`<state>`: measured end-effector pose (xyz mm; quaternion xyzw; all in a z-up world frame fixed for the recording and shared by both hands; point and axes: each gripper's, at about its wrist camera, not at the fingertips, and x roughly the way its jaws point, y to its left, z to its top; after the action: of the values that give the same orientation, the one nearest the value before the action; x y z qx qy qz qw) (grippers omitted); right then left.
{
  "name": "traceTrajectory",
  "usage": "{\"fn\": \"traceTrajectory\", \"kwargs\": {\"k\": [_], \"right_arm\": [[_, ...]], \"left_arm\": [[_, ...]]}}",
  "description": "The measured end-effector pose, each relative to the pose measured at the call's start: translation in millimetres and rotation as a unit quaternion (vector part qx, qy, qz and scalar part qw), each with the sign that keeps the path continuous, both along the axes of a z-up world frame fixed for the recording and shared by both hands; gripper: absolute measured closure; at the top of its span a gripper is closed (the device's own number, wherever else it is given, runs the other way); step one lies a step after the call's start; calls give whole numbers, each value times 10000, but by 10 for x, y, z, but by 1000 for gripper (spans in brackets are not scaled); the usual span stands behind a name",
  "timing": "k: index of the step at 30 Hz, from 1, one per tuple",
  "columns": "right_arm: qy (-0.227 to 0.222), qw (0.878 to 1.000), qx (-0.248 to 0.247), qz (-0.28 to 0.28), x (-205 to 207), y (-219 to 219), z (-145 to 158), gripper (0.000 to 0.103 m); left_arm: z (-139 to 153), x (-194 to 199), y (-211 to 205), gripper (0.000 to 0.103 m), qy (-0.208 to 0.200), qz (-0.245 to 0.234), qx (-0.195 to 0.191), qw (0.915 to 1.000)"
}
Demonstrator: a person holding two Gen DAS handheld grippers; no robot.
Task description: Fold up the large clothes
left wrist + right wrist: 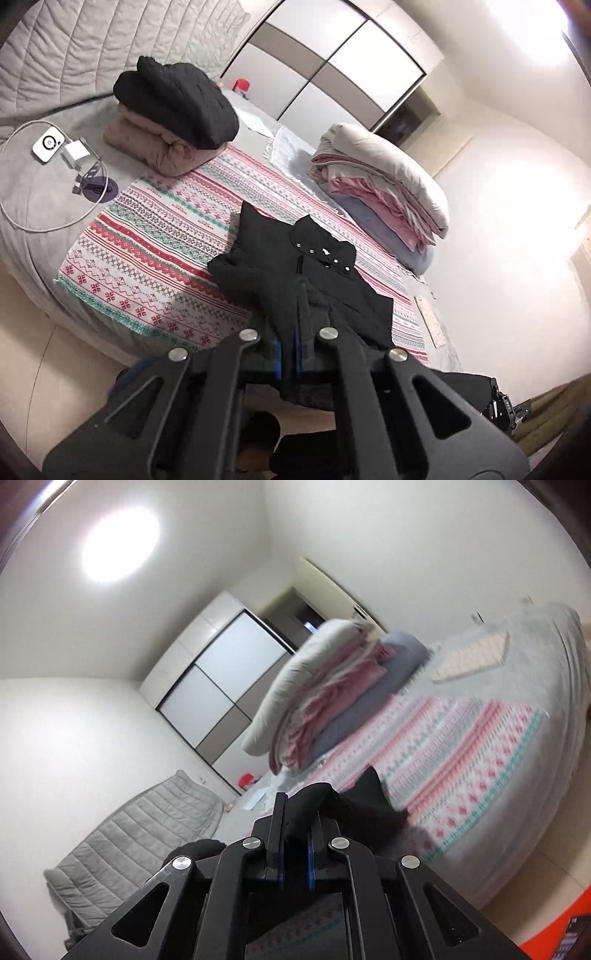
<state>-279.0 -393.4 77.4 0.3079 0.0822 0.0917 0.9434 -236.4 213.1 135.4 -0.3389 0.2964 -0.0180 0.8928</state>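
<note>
A black jacket with snap buttons at its collar lies partly on the patterned blanket on the bed, its near end lifted. My left gripper is shut on the jacket's near edge. My right gripper is shut on another black part of the jacket, held above the blanket. The right wrist view is tilted and blurred.
A folded black and tan pile sits at the bed's far left. A stack of pink, grey and white bedding sits at the far right, also in the right wrist view. A white charger and cable lie on the grey sheet. A wardrobe stands behind.
</note>
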Motion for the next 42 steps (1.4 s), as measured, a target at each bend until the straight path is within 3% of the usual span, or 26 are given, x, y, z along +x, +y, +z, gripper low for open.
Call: {"fn": "traceTrajectory", "kwargs": {"k": [6, 14, 18, 23, 25, 26, 27, 29, 31, 34, 35, 38, 42], "right_arm": [[289, 9990, 344, 46, 722, -28, -103, 96], [340, 9963, 788, -17, 1928, -37, 19, 95], [494, 9959, 758, -39, 2633, 26, 156, 95], [914, 9916, 899, -144, 3990, 93, 335, 94], [1208, 9881, 897, -308, 4630, 108, 258, 90], [1559, 9838, 786, -407, 4997, 134, 141, 84], [1995, 9762, 645, -553, 5292, 162, -13, 77], [2817, 9557, 487, -693, 5643, 198, -366, 74], [2768, 9557, 823, -565, 5646, 160, -616, 74], [2775, 9572, 637, -519, 5565, 72, -873, 52], [2786, 9569, 574, -589, 5535, 29, -945, 45], [2918, 9546, 197, -558, 5552, -9, -1105, 44], [3416, 9362, -810, -189, 5720, 185, -1235, 43]], "left_arm": [[-200, 652, 100, 97, 364, 180, -355, 9985], [-79, 1781, 184, 97, 505, 554, -481, 9960], [-40, 2664, 195, 97, 800, 662, -329, 9941], [-204, 4103, 219, 95, 1262, 736, -117, 9892], [-429, 4597, 161, 81, 1469, 595, 42, 9874], [-631, 4915, 70, 66, 1738, 214, 331, 9840], [-782, 5067, 26, 57, 1916, 30, 536, 9800], [-1064, 5175, 32, 57, 2207, 91, 713, 9727], [-1188, 5104, 168, 56, 2125, 215, 293, 9765], [-1184, 5023, 321, 50, 1964, 311, 87, 9800], [-1145, 4952, 373, 46, 1828, 421, 197, 9820], [-1148, 4898, 358, 35, 1755, 494, 615, 9813], [-1582, 5059, 237, 34, 2437, -81, 846, 9661]]}}
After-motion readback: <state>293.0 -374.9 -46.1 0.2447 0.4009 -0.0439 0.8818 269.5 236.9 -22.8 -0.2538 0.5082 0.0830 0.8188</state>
